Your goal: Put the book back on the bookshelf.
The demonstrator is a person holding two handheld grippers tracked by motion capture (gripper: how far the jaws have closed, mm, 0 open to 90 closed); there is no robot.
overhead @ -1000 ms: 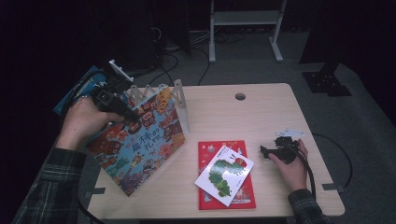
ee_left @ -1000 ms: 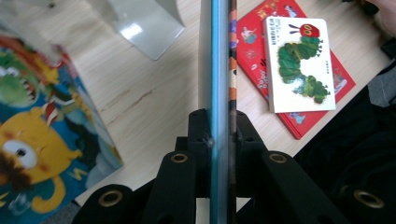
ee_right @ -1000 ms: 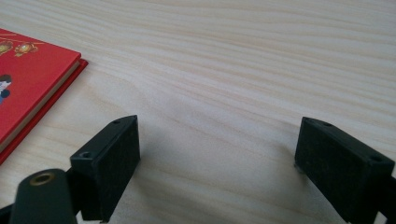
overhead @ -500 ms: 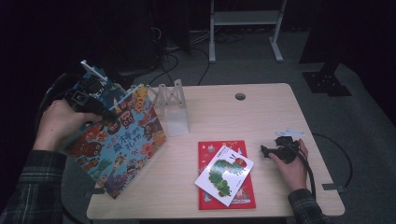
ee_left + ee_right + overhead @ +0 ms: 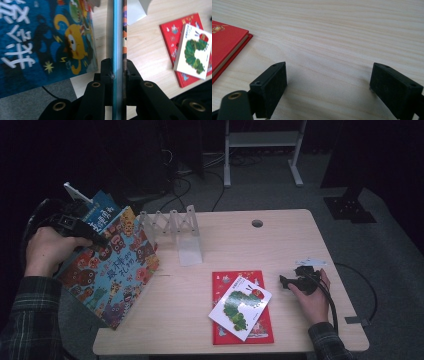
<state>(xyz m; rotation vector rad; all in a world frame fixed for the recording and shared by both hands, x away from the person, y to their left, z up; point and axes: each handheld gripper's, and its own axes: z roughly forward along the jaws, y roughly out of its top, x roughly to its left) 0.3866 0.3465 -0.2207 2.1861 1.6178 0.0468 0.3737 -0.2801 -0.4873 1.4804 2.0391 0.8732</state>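
Two books are sitting clamped together in our left gripper [image 5: 117, 75], its black jaws pressing from either side on their edges: a thin blue book [image 5: 115, 37] and, against it, a large picture book [image 5: 112, 270] with monsters and white lettering on its cover. In the high view we are holding this pair tilted over the left edge of the table [image 5: 280, 235], the big cover facing up and its lower corner hanging past the table's near-left corner. Our left hand [image 5: 47, 250] is wrapping the gripper's body from the left, the plaid sleeve running down toward the bottom edge. Just beside the books, a clear rack [image 5: 175, 227] with upright dividers is standing on the tabletop. Our right gripper [image 5: 328, 82] is resting low over bare wood with its jaws spread wide and nothing between them. Our right hand [image 5: 312, 292] is lying on the table near the right edge, just beside a red book [image 5: 250, 332] with a white caterpillar book [image 5: 240, 307] lying on top of it.
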